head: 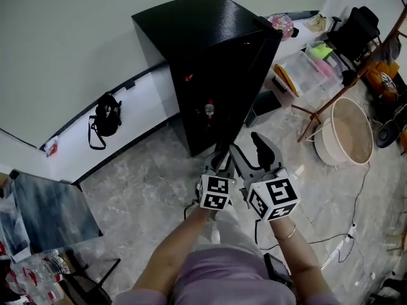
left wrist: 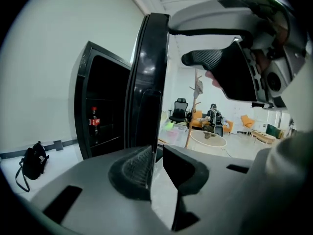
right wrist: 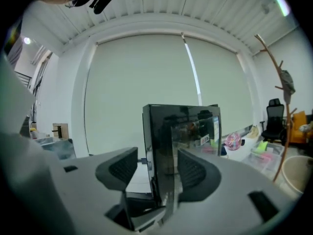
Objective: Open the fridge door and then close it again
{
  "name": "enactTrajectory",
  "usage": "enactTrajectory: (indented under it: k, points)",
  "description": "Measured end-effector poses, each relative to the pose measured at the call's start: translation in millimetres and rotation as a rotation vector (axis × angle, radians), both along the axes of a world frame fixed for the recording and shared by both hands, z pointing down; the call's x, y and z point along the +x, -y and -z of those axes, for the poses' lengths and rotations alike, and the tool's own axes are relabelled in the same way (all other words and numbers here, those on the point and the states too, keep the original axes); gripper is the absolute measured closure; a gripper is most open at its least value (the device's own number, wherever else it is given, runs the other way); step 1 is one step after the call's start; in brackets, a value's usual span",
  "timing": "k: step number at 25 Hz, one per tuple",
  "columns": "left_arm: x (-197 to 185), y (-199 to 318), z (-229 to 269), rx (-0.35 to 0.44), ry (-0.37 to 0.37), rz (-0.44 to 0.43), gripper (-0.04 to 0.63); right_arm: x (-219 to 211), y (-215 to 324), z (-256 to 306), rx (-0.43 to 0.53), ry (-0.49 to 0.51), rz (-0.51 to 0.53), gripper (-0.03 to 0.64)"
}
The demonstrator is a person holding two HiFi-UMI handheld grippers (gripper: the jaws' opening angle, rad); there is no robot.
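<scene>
The black fridge (head: pixel 203 37) stands against the wall with its door (head: pixel 251 88) swung open towards me. A cola bottle (head: pixel 209 110) stands on a shelf inside. My left gripper (head: pixel 221 161) is at the door's free edge, low down. In the left gripper view its pads (left wrist: pixel 132 168) are closed on the thin edge of the door (left wrist: pixel 146 82), with the bottle (left wrist: pixel 94 120) visible past it. My right gripper (head: pixel 251 152) is just beside it. Its jaws (right wrist: pixel 156 170) stand wide apart astride the door's edge (right wrist: pixel 190 131) without pressing on it.
A black bag (head: pixel 106 116) lies by the wall at the left. A round tub (head: pixel 348 132), a clear storage box (head: pixel 305 68), a wooden coat stand (head: pixel 356 75) and a chair (head: pixel 356 30) crowd the right. Cables trail on the floor at the lower right; bottles (head: pixel 38 272) sit at the lower left.
</scene>
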State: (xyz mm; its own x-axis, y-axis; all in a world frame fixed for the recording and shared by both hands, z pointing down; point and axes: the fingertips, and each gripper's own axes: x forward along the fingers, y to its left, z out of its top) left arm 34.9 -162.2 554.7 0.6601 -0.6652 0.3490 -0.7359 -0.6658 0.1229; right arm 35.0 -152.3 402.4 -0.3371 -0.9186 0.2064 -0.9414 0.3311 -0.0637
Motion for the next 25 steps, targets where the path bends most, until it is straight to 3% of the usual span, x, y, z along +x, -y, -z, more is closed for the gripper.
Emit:
enactTrajectory:
  k: [9, 16, 20, 25]
  points:
    - [19.4, -18.0, 2.0, 0.012, 0.005, -0.045, 0.532, -4.2, 18.2, 20.0, -0.012, -0.022, -0.081, 0.301]
    - [29.0, -25.8, 1.3, 0.03, 0.009, -0.073, 0.528, 6.6, 20.8, 32.1, -0.102, 0.007, -0.093, 0.291]
    - [34.1, -31.2, 1.4, 0.04, 0.019, -0.091, 0.52, 15.9, 20.9, 30.0, -0.122, -0.074, -0.152, 0.341]
    - [40.2, -38.4, 1.9, 0.032, 0.019, -0.125, 0.495, 24.9, 18.7, 30.2, -0.097, -0.141, -0.172, 0.336]
